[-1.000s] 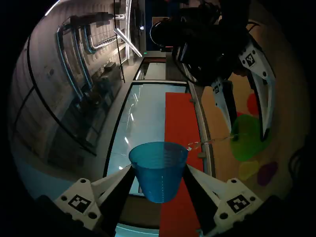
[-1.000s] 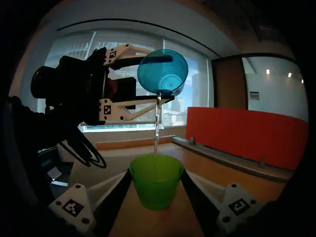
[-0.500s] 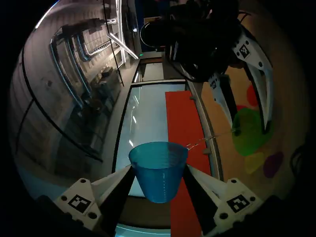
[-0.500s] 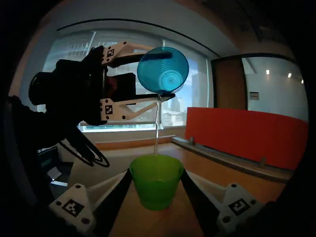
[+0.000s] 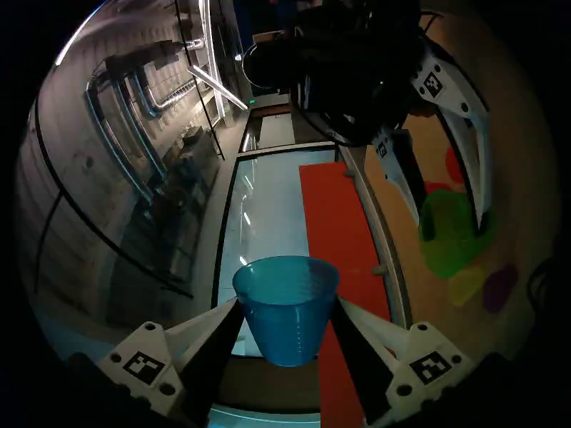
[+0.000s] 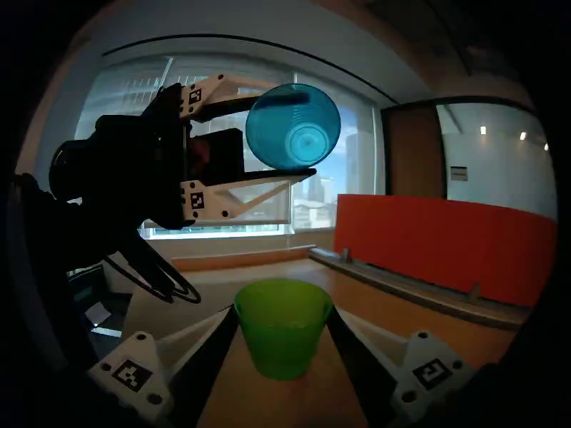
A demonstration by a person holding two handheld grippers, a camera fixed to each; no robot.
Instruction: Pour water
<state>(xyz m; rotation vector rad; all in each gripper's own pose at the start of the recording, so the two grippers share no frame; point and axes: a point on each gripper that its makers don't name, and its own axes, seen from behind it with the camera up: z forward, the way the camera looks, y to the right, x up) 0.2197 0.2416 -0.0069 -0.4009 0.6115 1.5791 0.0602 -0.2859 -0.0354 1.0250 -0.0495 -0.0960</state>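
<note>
**Q:** What are the fingers of each gripper doing?

**A:** The left gripper [image 5: 285,305] has its fingers [image 5: 210,334] pressed against both sides of a blue cup [image 5: 287,317], pinching it. The right gripper [image 6: 283,314] pinches a green cup [image 6: 283,329] between its fingers [image 6: 208,335] in the same way.

**Q:** Where are the two cups?

**A:** In the right gripper view, the green cup stands upright and low over a wooden counter [image 6: 371,303]. I cannot tell whether its base touches the counter. The blue cup hangs high above it, tipped on its side with its mouth toward the camera. A red panel [image 6: 457,235] runs along the far edge of the counter.

**Q:** What has just changed?

**A:** Half a second ago a thin stream of water fell from the blue cup's lower rim into the green cup. Now no stream shows between them, and the blue cup is tipped slightly further over.

**Q:** What does that mean for the task?

**A:** The blue cup is probably empty, so the pour looks finished or nearly so. The likely next step is to level the blue cup and move it away. The water level in the green cup cannot be made out.
</note>
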